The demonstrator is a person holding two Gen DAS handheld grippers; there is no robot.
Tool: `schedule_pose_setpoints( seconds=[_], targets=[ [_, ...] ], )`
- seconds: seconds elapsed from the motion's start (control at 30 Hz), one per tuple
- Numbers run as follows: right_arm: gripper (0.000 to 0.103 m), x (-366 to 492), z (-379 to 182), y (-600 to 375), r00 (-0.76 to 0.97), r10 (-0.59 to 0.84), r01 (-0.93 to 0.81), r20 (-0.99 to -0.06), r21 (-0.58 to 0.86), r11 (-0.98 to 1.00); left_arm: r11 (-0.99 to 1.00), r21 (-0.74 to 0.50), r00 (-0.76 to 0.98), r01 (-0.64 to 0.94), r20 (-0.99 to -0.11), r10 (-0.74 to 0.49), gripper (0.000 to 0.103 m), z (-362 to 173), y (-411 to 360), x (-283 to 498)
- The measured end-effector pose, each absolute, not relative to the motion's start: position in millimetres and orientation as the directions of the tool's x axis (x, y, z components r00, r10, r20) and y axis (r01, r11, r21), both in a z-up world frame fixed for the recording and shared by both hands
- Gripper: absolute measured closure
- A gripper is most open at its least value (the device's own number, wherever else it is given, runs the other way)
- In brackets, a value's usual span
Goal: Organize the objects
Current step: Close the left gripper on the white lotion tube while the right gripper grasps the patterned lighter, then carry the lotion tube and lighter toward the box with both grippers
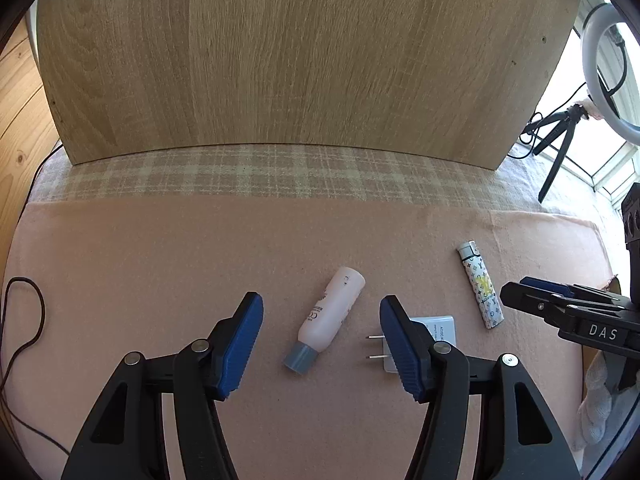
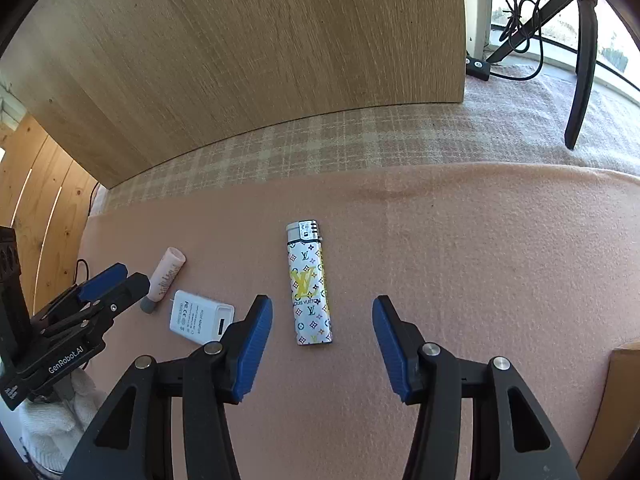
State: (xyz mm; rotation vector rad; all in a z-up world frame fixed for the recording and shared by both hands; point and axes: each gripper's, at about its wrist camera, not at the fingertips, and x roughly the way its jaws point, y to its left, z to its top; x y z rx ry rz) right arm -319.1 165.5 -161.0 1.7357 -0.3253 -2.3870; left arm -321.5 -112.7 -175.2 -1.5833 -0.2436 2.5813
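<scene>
Three things are laid on the mat [image 2: 460, 240], taken here as the landmark. The bottle [image 1: 330, 314] is placed nearest the mat's left side, tilted, its cap toward the near edge. The adapter [image 2: 200, 316] is set just right of the bottle, apart from it. The lighter [image 2: 309, 284] is laid right of the adapter, lengthwise. Behind the mat, a board [image 1: 304, 52] is stood on the cloth [image 1: 256, 174].

Home rm: plaid cloth [image 1: 256, 172], ring light [image 1: 608, 76], window.

Left tool [image 1: 321, 320] gapes over the lying bottle [image 1: 328, 316].
</scene>
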Motion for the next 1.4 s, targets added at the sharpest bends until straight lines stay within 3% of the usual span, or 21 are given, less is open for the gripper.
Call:
schedule_pose_setpoints(
  seconds=[0.2, 0.43, 0.5, 0.93, 1.4],
  targets=[
    [0.062, -337, -176, 151, -0.281, -0.232, 0.025, -0.931, 0.234, -0.972, -0.984, -0.177, -0.425, -0.028, -0.889, 0.172, 0.052, -187, -106, -335],
    [0.073, -340, -182, 145, -0.273, -0.198, 0.045, -0.942, 0.193, -0.980, -0.985, -0.170, -0.402, -0.032, -0.900, 0.169, 0.080, -196, -102, -331],
    [0.082, -339, -182, 144, -0.270, -0.191, 0.053, -0.944, 0.184, -0.982, -0.984, -0.178, -0.402, -0.021, -0.900, 0.171, 0.081, -198, -105, -328],
    [0.083, -300, -184, 143, -0.260, -0.202, 0.110, -0.944, 0.179, -0.978, -0.969, -0.247, -0.413, 0.027, -0.885, 0.214, 0.081, -197, -108, -266],
    [0.083, -196, -182, 173, -0.265, -0.268, 0.124, -0.926, 0.242, -0.962, -0.962, -0.270, -0.402, -0.043, -0.877, 0.264, 0.081, -199, -36, -166]
  ],
)
